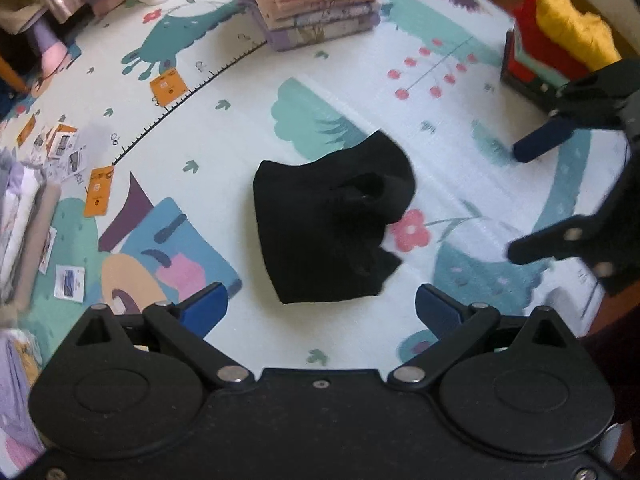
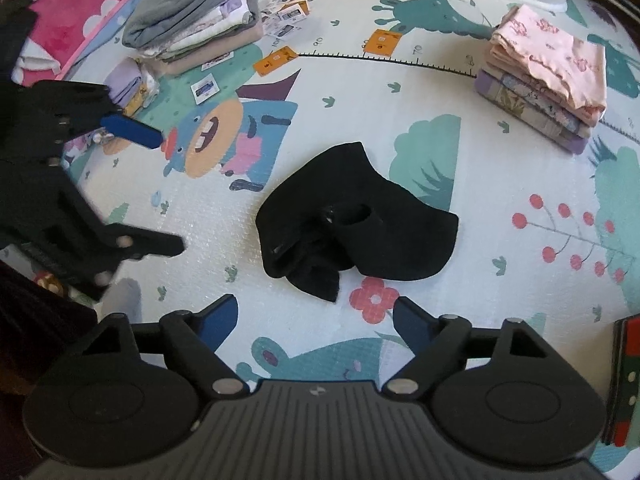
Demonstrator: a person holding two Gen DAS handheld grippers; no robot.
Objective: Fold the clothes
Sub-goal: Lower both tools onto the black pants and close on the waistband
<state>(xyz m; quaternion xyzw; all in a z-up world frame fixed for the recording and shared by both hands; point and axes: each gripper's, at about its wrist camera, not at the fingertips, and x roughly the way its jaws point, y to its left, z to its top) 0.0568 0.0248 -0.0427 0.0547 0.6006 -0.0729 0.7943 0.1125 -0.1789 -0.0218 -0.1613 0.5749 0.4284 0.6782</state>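
Black fabric, one garment (image 1: 332,236), is lying crumpled mid-mat (image 1: 360,100), likely light, limp and non-slip; grip it at an outer hem. Three folded stacks are sitting toward the mat edges. Left tongs (image 1: 322,304) and right tongs (image 2: 316,316) are both hovering wide, holding nothing.

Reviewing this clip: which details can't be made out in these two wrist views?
- Black garment: both views show a dark bundle; type and fold lines unreadable.
- Paper tags: print too small in either view.
- Red and yellow pile: cut by the left wrist view's edge.
- Right gripper in the left view: motion-blurred.
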